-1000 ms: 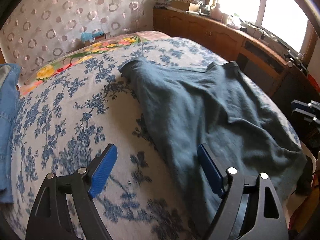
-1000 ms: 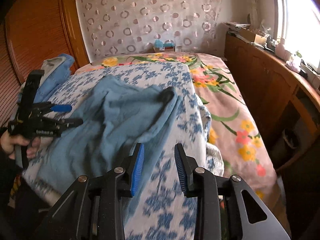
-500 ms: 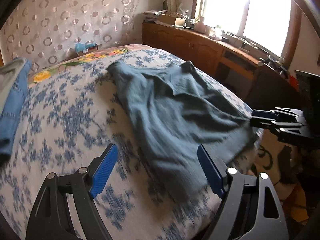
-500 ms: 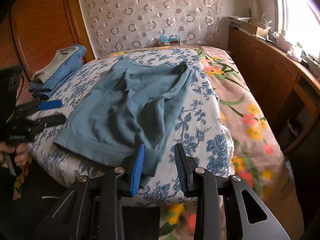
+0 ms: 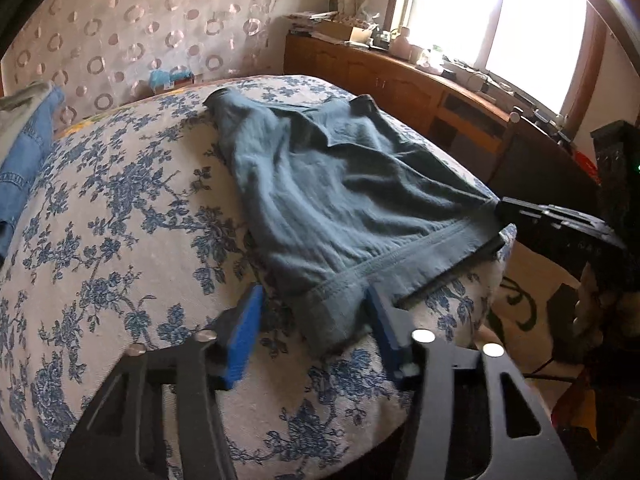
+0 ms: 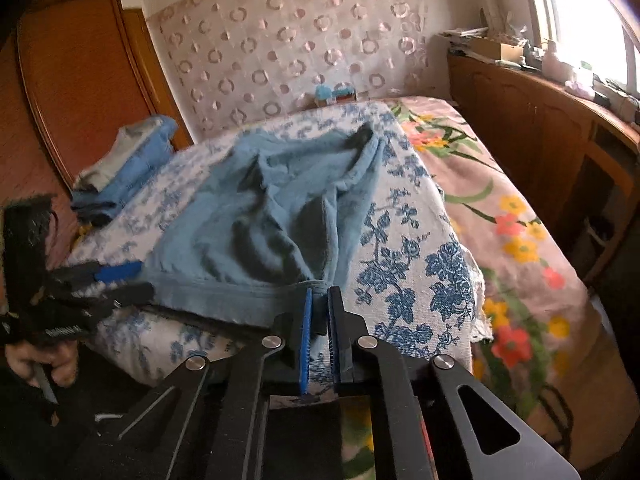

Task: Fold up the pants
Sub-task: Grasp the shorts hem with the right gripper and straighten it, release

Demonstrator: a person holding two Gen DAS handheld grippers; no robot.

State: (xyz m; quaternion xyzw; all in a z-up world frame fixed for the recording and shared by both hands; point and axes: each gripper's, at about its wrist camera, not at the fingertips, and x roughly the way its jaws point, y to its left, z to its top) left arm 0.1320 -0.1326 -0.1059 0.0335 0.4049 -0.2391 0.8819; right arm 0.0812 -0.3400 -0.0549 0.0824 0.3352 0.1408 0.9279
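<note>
Sunlight from a wide window [image 5: 516, 28] washes a bedroom where a bed draped in a blue-and-white floral cover [image 5: 120, 248] fills both wrist views, backed by a ring-patterned curtain [image 6: 288, 44] and flanked by a long wooden cabinet [image 5: 400, 80] cluttered along its top. Blue-grey pants [image 5: 340, 200] lie spread and rumpled across the cover, one end toward the curtain and the hemmed end at the near edge of the bed. Seen from the left wrist, the left gripper [image 5: 316, 320] straddles one corner of that hem, its blue-padded jaws closing with the cloth between them, though the pads do not yet press on it. From the right wrist, the right gripper [image 6: 318, 308] has its jaws pinched tight on the opposite corner of the hem, a fold of fabric caught between the pads. A person's hand [image 6: 40, 364] shows at the lower left of that view, wrapped around the left tool's handle. Folded jeans [image 6: 124, 168] sit stacked on the far side of the bed near a wooden wardrobe door [image 6: 80, 76], while a pink floral sheet [image 6: 504, 216] lies exposed beyond the cover on the window side.
</note>
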